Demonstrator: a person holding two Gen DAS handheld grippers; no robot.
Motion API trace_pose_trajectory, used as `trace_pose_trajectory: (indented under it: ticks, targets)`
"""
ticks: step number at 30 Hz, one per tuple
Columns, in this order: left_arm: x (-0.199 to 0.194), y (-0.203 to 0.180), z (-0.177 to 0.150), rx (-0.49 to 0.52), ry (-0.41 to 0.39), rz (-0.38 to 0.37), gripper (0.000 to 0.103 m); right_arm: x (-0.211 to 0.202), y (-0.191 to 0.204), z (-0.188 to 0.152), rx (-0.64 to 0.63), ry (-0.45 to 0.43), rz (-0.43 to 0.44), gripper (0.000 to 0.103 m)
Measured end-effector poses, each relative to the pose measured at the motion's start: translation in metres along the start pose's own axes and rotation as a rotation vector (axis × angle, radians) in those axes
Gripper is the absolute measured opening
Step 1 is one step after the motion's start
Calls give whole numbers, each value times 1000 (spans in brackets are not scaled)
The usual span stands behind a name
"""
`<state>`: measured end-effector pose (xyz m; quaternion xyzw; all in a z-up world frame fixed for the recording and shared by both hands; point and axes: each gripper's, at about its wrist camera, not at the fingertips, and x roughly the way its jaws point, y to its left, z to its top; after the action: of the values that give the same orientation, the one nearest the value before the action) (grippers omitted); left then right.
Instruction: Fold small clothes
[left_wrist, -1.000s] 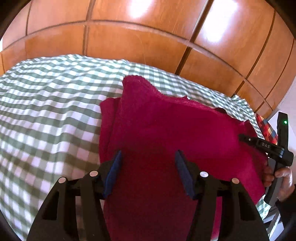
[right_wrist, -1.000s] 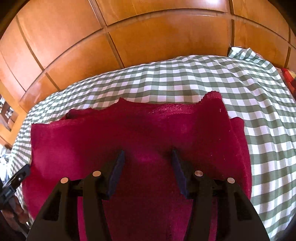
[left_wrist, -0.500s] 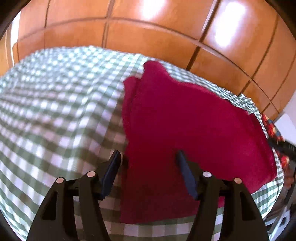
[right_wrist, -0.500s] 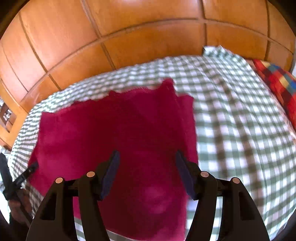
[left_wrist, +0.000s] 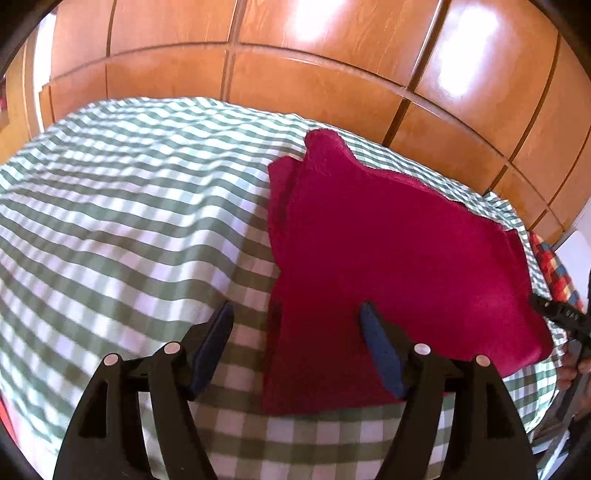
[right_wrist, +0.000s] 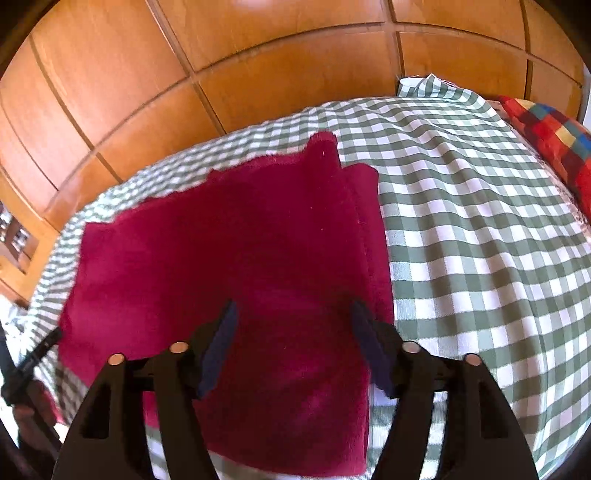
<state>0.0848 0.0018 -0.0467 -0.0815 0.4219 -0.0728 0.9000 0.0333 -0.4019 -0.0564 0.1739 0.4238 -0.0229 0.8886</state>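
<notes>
A dark red fleece cloth (left_wrist: 388, 251) lies folded flat on the green-and-white checked bed cover (left_wrist: 129, 221). It also shows in the right wrist view (right_wrist: 240, 258), with a narrower layer sticking out along its right side. My left gripper (left_wrist: 297, 314) is open and empty above the cloth's near left corner. My right gripper (right_wrist: 291, 312) is open and empty above the cloth's near right part. Neither touches the cloth.
A wooden panelled wall (left_wrist: 332, 66) runs behind the bed. A multicoloured checked pillow (right_wrist: 554, 140) lies at the bed's far right, also in the left wrist view (left_wrist: 554, 273). The other gripper's black body (left_wrist: 569, 321) shows at the right edge.
Both grippers have pulled back and up from the cloth, so its near edge now shows. The left view has swung left, the right view right. Both jaws stay open.
</notes>
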Motion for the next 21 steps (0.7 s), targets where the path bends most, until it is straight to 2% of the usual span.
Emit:
trace_pose_trajectory:
  ticks: [3, 10, 15, 21]
  targets:
    - [-11, -6, -3, 22, -20, 23, 77, -17, -15, -4, 76, -21, 26, 79]
    - [-17, -29, -2, 56, -27, 7, 78, -30, -54, -23, 202, -5, 74, 84]
    - [-24, -50, 0, 121, -55, 15, 78, -22, -79, -32, 340, 7, 188, 84]
    - [-25, -71, 4, 196, -60, 8, 78, -9, -86, -37, 387, 20, 277, 84]
